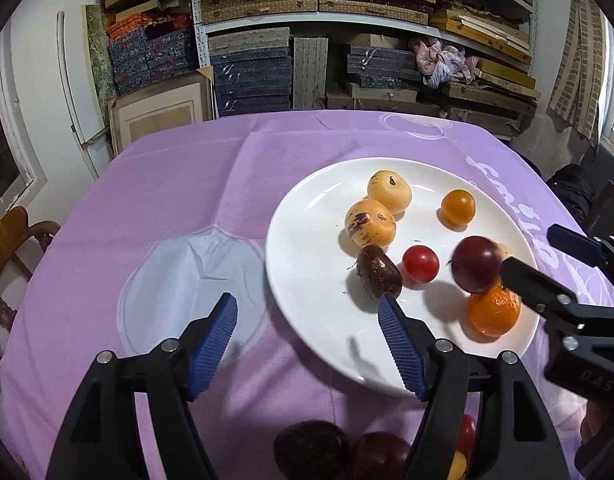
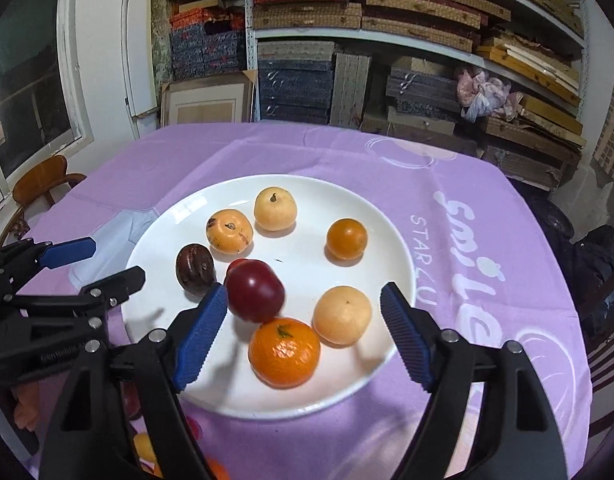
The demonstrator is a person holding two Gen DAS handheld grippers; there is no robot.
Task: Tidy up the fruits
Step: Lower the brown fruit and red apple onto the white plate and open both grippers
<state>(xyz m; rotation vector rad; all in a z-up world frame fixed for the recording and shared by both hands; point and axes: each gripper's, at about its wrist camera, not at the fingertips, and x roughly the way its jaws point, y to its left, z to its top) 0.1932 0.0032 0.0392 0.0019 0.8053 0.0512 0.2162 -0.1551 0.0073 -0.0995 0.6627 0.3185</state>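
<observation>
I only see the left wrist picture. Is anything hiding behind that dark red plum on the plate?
Observer: Yes, a pale yellow fruit sits on the white plate, right beside the mandarin.
Visitor: Is the right tool gripping that plum?
Observer: No. The right tool stands open; the plum is beside one finger, not clamped.
Visitor: What does the cloth's writing say?
Observer: The purple tablecloth reads "smile" in white letters.
</observation>
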